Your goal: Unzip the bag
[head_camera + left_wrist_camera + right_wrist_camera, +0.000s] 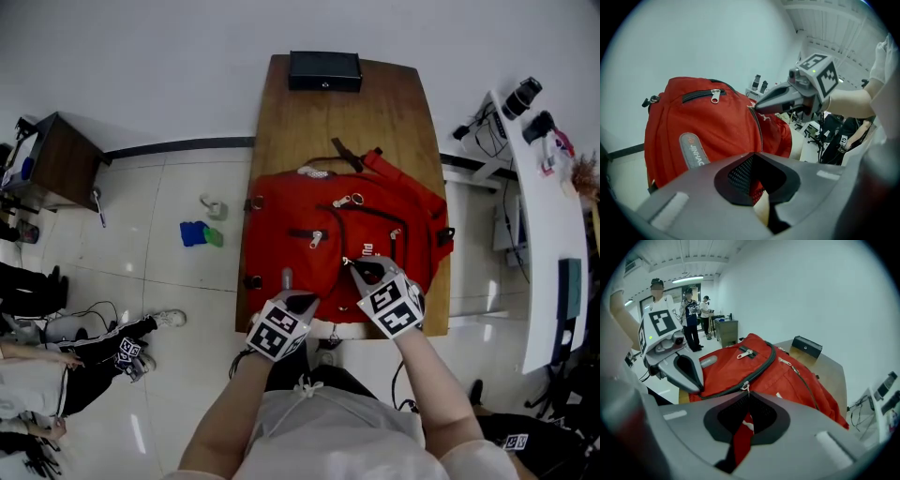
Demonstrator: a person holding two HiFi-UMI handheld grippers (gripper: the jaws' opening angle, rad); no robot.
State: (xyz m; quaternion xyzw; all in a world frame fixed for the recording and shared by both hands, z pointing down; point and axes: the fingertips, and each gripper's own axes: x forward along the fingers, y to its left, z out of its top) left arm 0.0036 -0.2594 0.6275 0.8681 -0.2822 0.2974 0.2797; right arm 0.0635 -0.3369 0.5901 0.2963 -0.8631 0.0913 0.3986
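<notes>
A red backpack (281,234) lies flat on the wooden table (281,112), with several zippers across its front. My right gripper (352,265) is at the near right of the bag, shut on the red tab of a zipper pull (746,386) on the dark curved zip; the tab runs down between the jaws (747,393). My left gripper (287,279) rests on the bag's near edge, jaws together with red fabric (757,190) showing between them. In the left gripper view the right gripper (757,107) touches the bag (717,126) at the zip line.
A black box (324,70) sits at the table's far end. A white desk (548,244) with gear stands to the right. Blue and green items (197,232) lie on the floor to the left, near a seated person (84,352). People (691,317) stand in the background.
</notes>
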